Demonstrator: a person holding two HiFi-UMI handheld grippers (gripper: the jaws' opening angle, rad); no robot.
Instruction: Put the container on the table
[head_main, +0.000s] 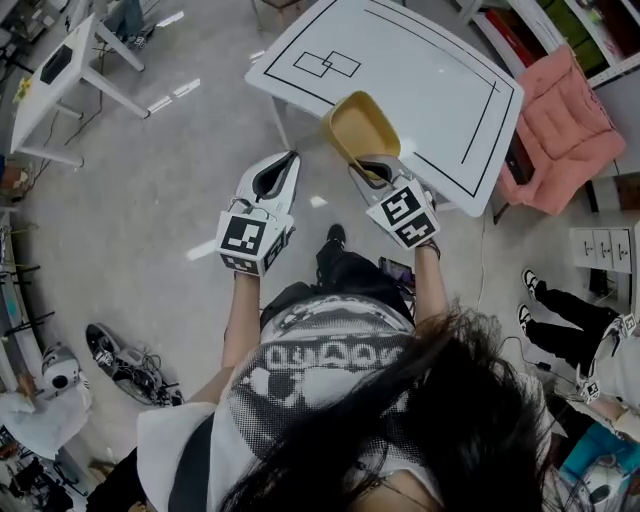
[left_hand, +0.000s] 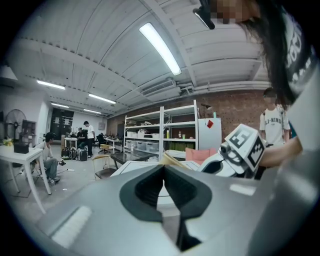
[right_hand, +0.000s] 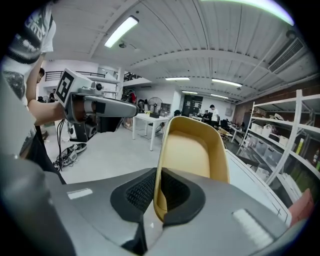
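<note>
A tan oval container (head_main: 360, 128) hangs tilted in the air over the near edge of the white table (head_main: 420, 70). My right gripper (head_main: 372, 172) is shut on its near rim; in the right gripper view the container (right_hand: 192, 152) stands on edge, its rim pinched between the black pads (right_hand: 137, 192). My left gripper (head_main: 275, 175) is held out over the floor to the left of the container, shut and holding nothing; in the left gripper view its pads (left_hand: 150, 187) meet.
The white table carries black marked lines and a small double rectangle (head_main: 327, 64). A pink cushioned chair (head_main: 565, 130) stands right of it. Another white table (head_main: 55, 75) is at far left. Shoes (head_main: 120, 360) lie on the floor. A person's legs (head_main: 570, 325) show at right.
</note>
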